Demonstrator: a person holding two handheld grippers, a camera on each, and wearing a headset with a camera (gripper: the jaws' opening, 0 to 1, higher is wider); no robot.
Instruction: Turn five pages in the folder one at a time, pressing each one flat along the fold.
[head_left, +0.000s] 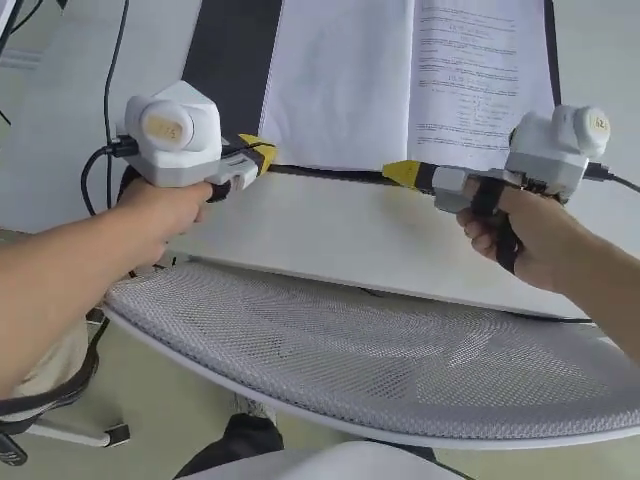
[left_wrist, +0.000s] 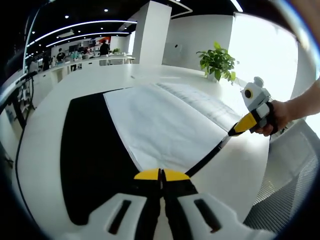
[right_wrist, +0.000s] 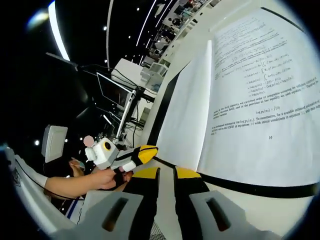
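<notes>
The folder (head_left: 232, 70) lies open on the white surface (head_left: 330, 235), its far edge cut off in the head view. The left claw (head_left: 262, 152), closed and empty, and the right claw (head_left: 402, 173), narrowly parted and empty, hover at the near edge, well apart. The printed page (head_left: 480, 70) is too fine to read.
</notes>
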